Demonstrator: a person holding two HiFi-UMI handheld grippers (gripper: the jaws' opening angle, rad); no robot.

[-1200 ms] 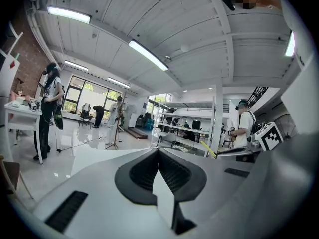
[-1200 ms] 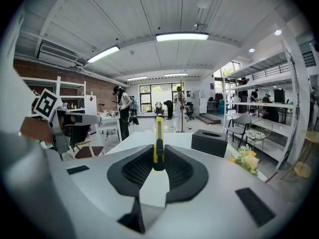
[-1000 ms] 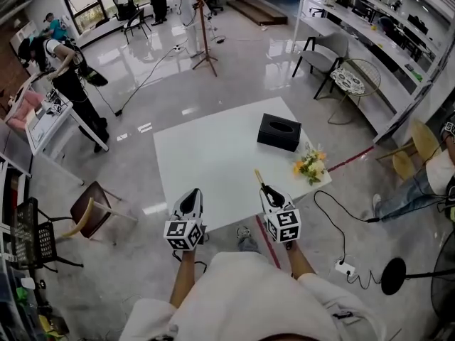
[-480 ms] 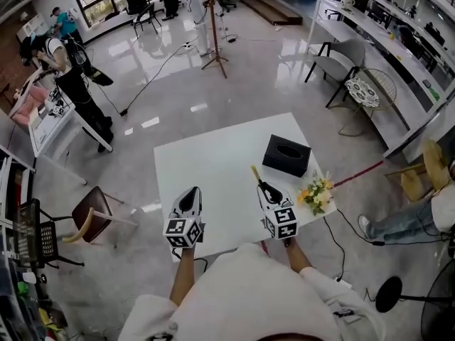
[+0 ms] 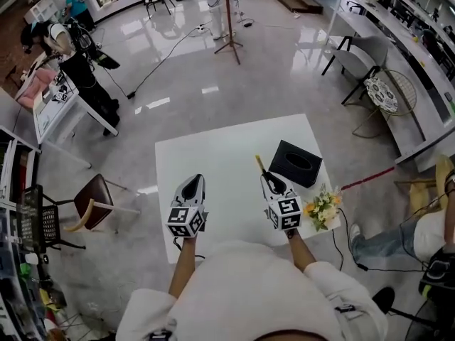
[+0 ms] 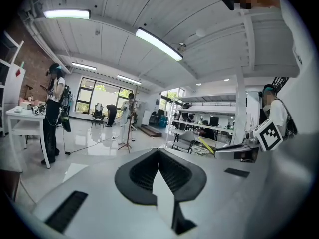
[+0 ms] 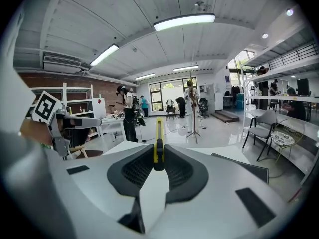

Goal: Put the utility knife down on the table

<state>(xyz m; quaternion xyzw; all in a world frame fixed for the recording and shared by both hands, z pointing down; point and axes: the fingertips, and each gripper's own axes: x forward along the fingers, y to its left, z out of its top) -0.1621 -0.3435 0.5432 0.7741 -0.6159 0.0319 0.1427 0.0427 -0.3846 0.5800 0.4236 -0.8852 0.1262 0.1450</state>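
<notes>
A yellow and black utility knife sticks forward out of my right gripper, which is shut on its handle above the near right part of the white table. The right gripper view shows the knife clamped upright between the black pads. My left gripper hovers over the table's near left part. Its pads meet with nothing between them. In the left gripper view the right gripper's marker cube and the knife show at the right.
A black tissue box lies on the table's right side, just beyond the right gripper. A bunch of yellow and white flowers sits at the near right corner. A brown chair stands left of the table. Cables cross the floor.
Both grippers have come forward from the table's near edge to above its surface, the knife still held in the right one. The tissue box and flowers are now closer to the right gripper.
</notes>
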